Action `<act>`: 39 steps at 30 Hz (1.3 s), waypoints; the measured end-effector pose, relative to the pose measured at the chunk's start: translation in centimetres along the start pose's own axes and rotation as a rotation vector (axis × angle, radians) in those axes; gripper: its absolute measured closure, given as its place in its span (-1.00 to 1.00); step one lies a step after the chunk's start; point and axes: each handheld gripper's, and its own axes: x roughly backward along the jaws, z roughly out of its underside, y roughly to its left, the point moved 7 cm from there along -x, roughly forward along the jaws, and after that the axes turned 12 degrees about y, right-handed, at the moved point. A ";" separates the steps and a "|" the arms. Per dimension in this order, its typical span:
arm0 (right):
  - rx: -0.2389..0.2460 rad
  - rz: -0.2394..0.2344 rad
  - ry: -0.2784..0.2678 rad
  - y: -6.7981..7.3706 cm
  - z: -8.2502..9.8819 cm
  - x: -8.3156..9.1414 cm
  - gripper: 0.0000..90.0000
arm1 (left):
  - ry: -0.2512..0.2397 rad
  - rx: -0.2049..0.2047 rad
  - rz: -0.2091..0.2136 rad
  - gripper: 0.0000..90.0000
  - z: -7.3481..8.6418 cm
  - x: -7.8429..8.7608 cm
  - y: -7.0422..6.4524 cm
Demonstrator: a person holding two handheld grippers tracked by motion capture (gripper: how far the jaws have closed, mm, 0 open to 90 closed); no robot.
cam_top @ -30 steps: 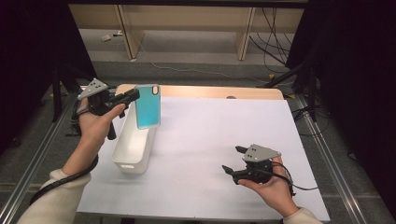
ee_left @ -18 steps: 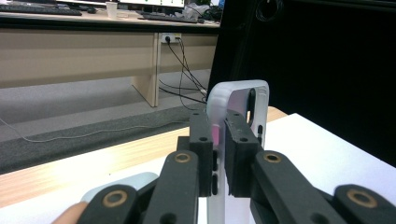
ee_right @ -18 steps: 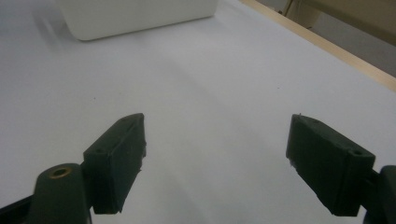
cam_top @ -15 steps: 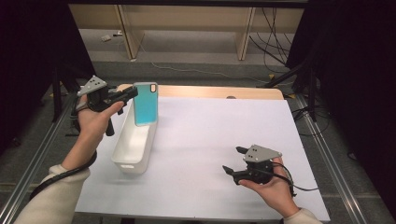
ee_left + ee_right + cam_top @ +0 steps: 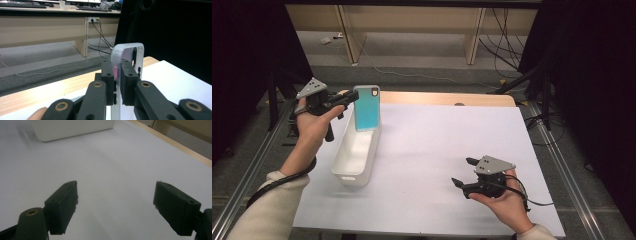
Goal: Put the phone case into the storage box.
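Note:
A teal phone case (image 5: 366, 107) with a pale clear rim stands upright at the far end of a long white bin (image 5: 349, 177). My left gripper (image 5: 354, 96) is shut on the case's left edge near the top, with the hand coming in from the left. In the left gripper view the case's rim (image 5: 117, 51) sits pinched between the two black jaws of the left gripper (image 5: 117, 68). I cannot tell whether the case's lower edge touches the bin. My right gripper (image 5: 462, 171) rests open at the table's near right, nothing between its jaws (image 5: 116, 192).
A white sheet (image 5: 452, 135) covers the table, with a wooden edge (image 5: 442, 98) at the back. The bin's near wall (image 5: 72, 128) shows far off in the right gripper view. Metal rails run along both table sides; cables lie on the floor behind.
The left gripper and the phone case have drifted slightly to the left and back over the bin's far end. The right gripper has stayed put.

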 end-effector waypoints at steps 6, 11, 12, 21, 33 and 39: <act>-0.004 0.002 -0.002 -0.1 0.0 0.0 -0.53 | 0.005 -0.011 -0.018 0.84 -0.3 -0.4 0.4; -0.008 0.003 -0.002 -0.1 0.1 0.0 -0.53 | 0.004 -0.011 -0.018 0.84 -0.4 -0.7 0.9; -0.009 0.004 -0.003 -0.1 0.1 0.1 -0.53 | 0.006 -0.010 -0.019 0.84 -0.4 -0.7 1.0; -0.013 0.003 -0.005 -0.2 0.2 0.1 -0.53 | 0.015 -0.005 -0.024 0.84 -0.4 -1.4 2.0; -0.016 0.002 -0.015 -0.1 0.1 0.0 -0.53 | 0.032 0.000 -0.037 0.84 -0.2 -2.3 3.0; -0.017 0.004 -0.017 -0.2 0.1 0.0 -0.53 | 0.039 -0.008 -0.043 0.84 -0.1 -2.6 3.3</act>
